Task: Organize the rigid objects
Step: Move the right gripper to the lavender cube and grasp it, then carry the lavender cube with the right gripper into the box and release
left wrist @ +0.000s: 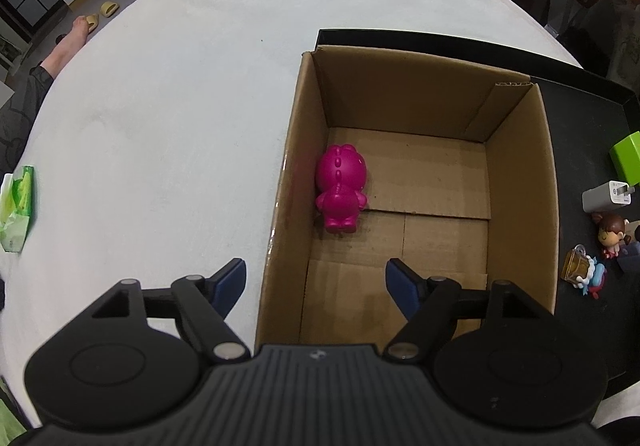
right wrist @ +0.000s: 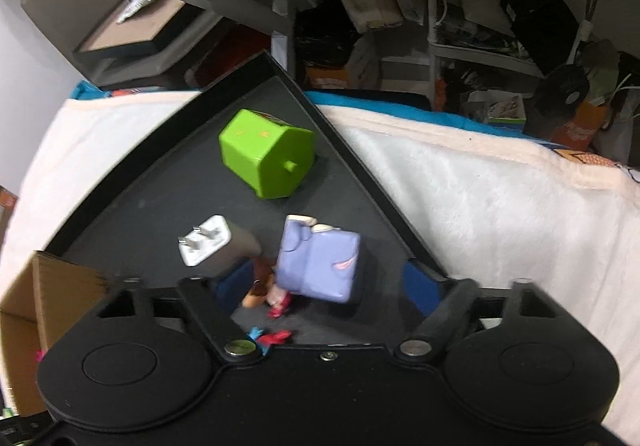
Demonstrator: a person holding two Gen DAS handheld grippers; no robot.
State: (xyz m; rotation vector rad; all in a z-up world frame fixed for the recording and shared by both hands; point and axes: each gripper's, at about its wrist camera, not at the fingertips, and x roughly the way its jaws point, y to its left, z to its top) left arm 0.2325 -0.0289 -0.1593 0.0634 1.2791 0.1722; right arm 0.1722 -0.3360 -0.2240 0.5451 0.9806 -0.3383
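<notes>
Left wrist: pink toy [left wrist: 341, 188] inside cardboard box [left wrist: 520, 182].

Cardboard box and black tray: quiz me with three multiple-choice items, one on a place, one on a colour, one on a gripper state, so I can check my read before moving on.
1. Where does the pink figurine lie?
A. On the black tray
B. Inside the cardboard box, by its left wall
C. On the white cloth

2. What colour is the blocky container at the far end of the black tray?
A. Green
B. Red
C. Yellow

3. How does the left gripper stand?
A. Shut on the pink figurine
B. Shut on nothing
C. Open, holding nothing

Answers: 1 B, it lies on the floor of the cardboard box close to the left wall. 2 A, its sides are bright green. 3 C, the blue pads are wide apart over the box's near edge with nothing between them.
</notes>
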